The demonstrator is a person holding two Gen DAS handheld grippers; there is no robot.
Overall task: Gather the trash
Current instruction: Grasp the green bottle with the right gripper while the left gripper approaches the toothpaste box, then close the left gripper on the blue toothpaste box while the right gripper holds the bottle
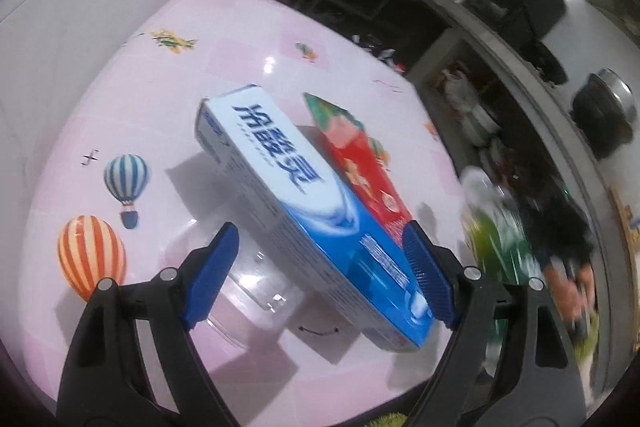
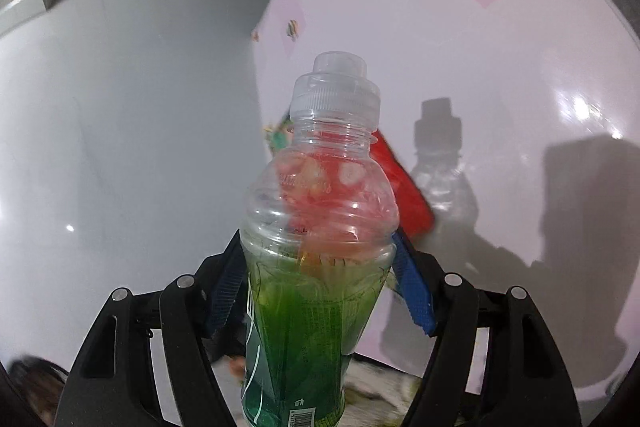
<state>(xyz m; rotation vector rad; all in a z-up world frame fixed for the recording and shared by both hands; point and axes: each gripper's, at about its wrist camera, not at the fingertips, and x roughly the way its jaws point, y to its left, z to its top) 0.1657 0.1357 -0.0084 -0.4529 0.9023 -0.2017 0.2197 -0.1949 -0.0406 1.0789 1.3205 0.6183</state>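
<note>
Item one: bottle [image 2: 316,227], clamped in my right hand-held gripper [image 2: 320,291] for carrying off the counter [image 2: 480,27]. Item two: toothpaste box [image 1: 296,195], beside the bottle, between my left hand-held gripper [image 1: 320,275] fingers, spread apart to straddle it.

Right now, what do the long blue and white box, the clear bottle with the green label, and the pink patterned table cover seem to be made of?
Blue and white box: probably glossy printed cardboard; sharp folded edges, flat faces.
Clear bottle: transparent thin plastic, ribbed shoulder, translucent plastic cap, green film label.
Pink table cover: likely glossy plastic or oilcloth sheet; bright lamp glints, printed balloons.
</note>
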